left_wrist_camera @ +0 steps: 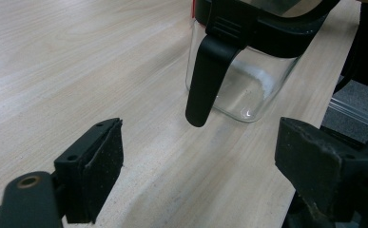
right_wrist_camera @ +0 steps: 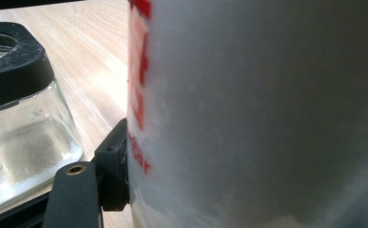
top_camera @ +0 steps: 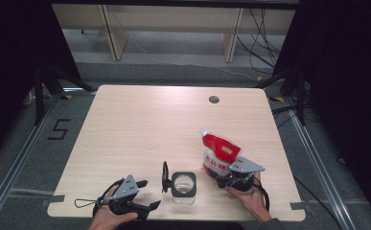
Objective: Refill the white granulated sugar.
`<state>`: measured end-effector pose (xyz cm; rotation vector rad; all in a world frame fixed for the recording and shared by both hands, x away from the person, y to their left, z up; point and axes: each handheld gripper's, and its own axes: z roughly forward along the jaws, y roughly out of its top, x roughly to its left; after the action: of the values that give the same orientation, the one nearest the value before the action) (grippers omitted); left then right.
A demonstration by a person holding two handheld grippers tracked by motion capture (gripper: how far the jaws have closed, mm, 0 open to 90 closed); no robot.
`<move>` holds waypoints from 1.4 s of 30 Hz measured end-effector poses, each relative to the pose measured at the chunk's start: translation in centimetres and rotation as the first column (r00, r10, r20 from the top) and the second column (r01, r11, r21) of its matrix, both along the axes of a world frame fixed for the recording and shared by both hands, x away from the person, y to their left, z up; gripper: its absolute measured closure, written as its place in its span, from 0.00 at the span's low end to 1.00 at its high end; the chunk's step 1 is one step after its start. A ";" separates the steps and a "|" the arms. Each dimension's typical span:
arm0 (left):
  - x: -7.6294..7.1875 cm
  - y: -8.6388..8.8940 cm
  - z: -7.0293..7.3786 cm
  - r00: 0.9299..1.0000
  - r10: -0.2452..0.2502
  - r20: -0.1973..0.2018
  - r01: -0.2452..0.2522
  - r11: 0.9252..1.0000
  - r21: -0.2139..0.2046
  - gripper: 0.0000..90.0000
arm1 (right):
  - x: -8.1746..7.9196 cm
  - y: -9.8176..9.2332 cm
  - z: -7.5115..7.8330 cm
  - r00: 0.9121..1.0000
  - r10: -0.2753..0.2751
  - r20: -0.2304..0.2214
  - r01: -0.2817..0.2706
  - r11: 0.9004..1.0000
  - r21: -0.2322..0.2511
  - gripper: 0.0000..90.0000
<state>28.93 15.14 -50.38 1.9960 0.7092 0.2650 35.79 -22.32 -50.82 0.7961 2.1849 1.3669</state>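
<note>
The table (top_camera: 140,129) carries the red-and-white pouch (top_camera: 220,154) at its near right, clamped low between the right gripper's (top_camera: 234,178) jaws; beside it stands the glass jar (top_camera: 183,188), its hinged black lid (top_camera: 165,176) swung open. To pour cleanly, the pouch's spout likely should be tipped directly over the jar's mouth, slowly. The left gripper (top_camera: 147,195), jaws apart and empty, waits near the jar; that upright lid could obstruct.

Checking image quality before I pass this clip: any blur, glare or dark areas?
High view: sharp, evenly lit light wooden table, black surroundings. Left gripper view: clear glass jar with black rim crisp, near jaws soft. Right gripper view: red-and-white pouch too close, blurred; jar's glass glints.
</note>
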 end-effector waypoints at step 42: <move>0.1 0.4 0.0 1.000 0.025 0.000 -0.025 1.000 -0.001 0.18 | -6.0 -1.4 4.2 0.962 0.021 0.273 0.066 0.949 -0.307 0.39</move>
<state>29.05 15.54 -50.38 1.9870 0.7348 0.2794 29.78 -23.68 -46.59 0.4796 2.0912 1.0111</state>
